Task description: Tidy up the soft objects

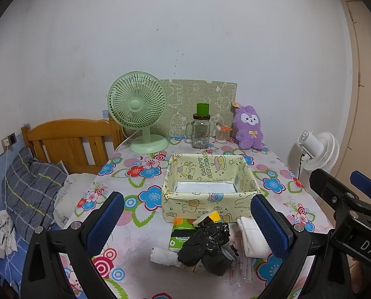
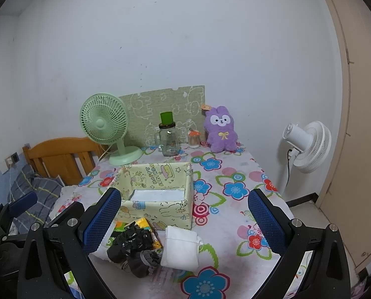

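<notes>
Task barely begun. Box (image 1: 210, 199) nearly empty on surface (image 1: 280, 172). Pile (image 1: 207, 244) and white cloth (image 2: 181, 248) lie before box, unsorted. Left gripper (image 1: 187, 221) wide, empty; right gripper (image 2: 184, 218) wide, empty.

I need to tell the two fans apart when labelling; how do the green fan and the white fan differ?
The green fan stands on the table beside the glass jar; the white fan stands off the table, to its right. The green fan faces the camera; the white fan shows its back. Both have round grilles.
</notes>
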Demonstrator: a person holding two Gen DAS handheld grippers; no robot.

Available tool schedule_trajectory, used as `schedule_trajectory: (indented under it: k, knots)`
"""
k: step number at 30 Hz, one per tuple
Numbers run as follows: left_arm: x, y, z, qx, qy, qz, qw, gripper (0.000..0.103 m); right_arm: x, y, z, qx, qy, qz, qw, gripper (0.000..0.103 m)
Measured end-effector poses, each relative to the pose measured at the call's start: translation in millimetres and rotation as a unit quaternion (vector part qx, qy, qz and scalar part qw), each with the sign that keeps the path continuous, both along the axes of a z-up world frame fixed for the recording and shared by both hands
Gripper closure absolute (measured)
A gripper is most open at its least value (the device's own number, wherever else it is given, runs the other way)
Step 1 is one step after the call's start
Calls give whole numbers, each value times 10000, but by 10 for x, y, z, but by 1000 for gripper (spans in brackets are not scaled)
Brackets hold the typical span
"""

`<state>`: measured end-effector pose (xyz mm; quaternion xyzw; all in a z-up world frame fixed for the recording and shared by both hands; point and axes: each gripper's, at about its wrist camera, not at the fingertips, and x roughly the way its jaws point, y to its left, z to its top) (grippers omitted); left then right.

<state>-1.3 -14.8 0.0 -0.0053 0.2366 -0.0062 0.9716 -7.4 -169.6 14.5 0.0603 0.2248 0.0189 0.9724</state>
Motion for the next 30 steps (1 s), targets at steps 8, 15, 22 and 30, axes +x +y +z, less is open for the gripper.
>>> schedule_trajectory:
  k: [8, 15, 22, 30]
  knots:
    - [-4, 13, -14, -8, -1, -3, 10000, 1, 6, 4, -8, 3, 19, 2, 10000, 0]
    - [38, 3, -80, 27, 31, 4, 10000, 3, 73, 15, -64, -31, 79, 6, 10000, 0]
    - [139, 28, -186, -41, 148, -59, 9999, 6, 193, 13, -181, 8, 215, 45, 9998, 0]
    - [298, 24, -371, -49, 392, -179, 9991, 7, 360, 63, -387, -23, 405, 133, 9991, 0]
